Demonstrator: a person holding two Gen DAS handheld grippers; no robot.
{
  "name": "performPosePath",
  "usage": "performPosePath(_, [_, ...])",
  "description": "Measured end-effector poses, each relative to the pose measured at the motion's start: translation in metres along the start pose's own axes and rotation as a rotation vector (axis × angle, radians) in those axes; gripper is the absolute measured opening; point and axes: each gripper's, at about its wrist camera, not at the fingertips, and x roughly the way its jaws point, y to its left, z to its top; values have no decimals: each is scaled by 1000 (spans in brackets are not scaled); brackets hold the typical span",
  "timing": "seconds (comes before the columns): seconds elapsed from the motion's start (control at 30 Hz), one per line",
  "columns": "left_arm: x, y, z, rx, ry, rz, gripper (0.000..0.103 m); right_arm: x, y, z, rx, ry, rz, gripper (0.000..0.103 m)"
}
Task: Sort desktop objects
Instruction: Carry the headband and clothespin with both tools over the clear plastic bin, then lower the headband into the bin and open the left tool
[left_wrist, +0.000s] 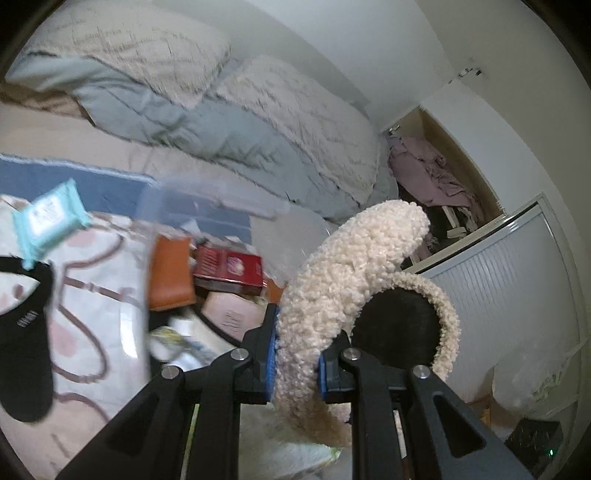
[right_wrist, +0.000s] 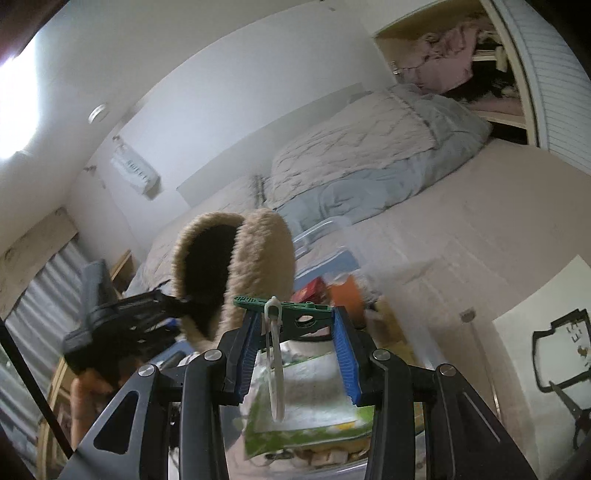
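Note:
My left gripper (left_wrist: 295, 354) is shut on a fluffy cream earmuff (left_wrist: 354, 266) with black inner pads, held up in the air. In the right wrist view the earmuff (right_wrist: 258, 251) and the left gripper (right_wrist: 125, 317) show at left. My right gripper (right_wrist: 295, 325) is shut on a green clothes peg with a white clip (right_wrist: 284, 308), pinched across its length. Below lies a clear plastic bin (left_wrist: 147, 229) holding an orange pouch (left_wrist: 171, 273), a red box (left_wrist: 229, 269) and a green packet (right_wrist: 303, 406).
A teal wipes pack (left_wrist: 51, 218) and a black sock (left_wrist: 26, 332) lie on the patterned sheet at left. Pillows and a quilt (left_wrist: 258, 122) lie on the bed. An open closet (left_wrist: 439, 181) is at the back. Scissors (right_wrist: 576, 410) lie at right.

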Motion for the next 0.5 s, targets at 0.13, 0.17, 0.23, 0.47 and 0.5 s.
performPosePath(0.13, [38,-11,-3,-39,16,20,17,2,-14,5,29,-4,-9,39])
performPosePath(0.17, [44,-11,-3,-52,16,24,17,2,-16,6,30,-4,-14,39])
performPosePath(0.23, [56,-11,-4,-82,8,40,17,4,-18,7,24,-4,-25,39])
performPosePath(0.47, [92,6,-10,-167,77,142,21,6,-26,9,15,0,-40,39])
performPosePath(0.5, [99,7,-13,-147,129,167,25,7,-28,10,14,1,-41,39])
